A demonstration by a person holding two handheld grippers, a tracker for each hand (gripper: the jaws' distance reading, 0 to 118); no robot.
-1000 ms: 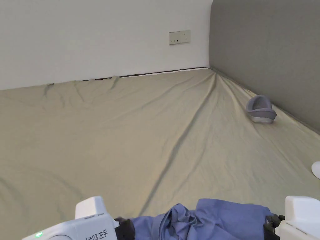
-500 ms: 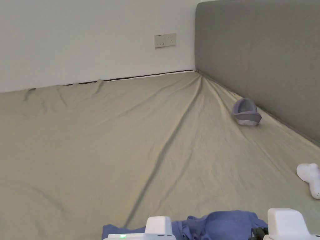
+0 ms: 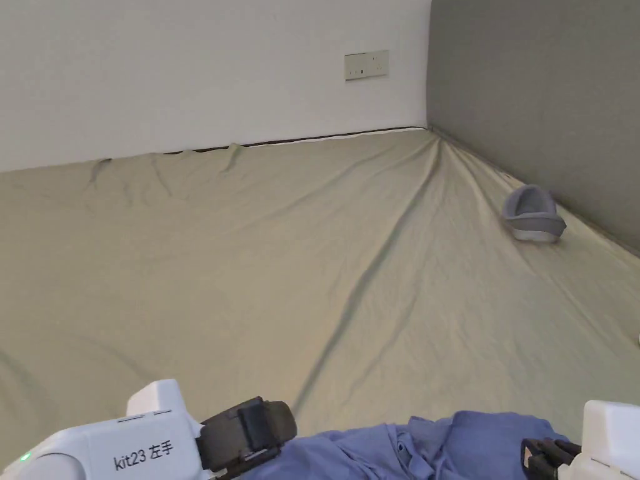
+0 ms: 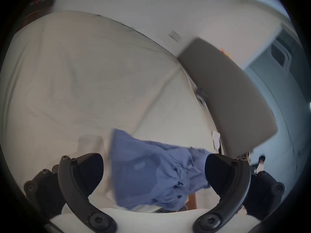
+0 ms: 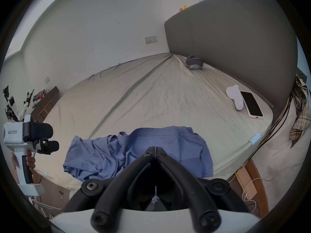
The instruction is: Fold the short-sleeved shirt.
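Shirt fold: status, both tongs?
Left tongs open, off the cloth. Right tongs shut over the blue shirt; grip on fabric unclear. Shirt crumpled at near edge of bed sheet. Phone well clear.

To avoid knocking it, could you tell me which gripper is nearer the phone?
Right. The right gripper is over the blue shirt, phone ahead to its right; the left gripper is off the shirt's opposite side.

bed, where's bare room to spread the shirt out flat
The sheet is bare from the shirt up to the wall, left of the grey cup. It is crowded along the headboard: white gadget and phone.
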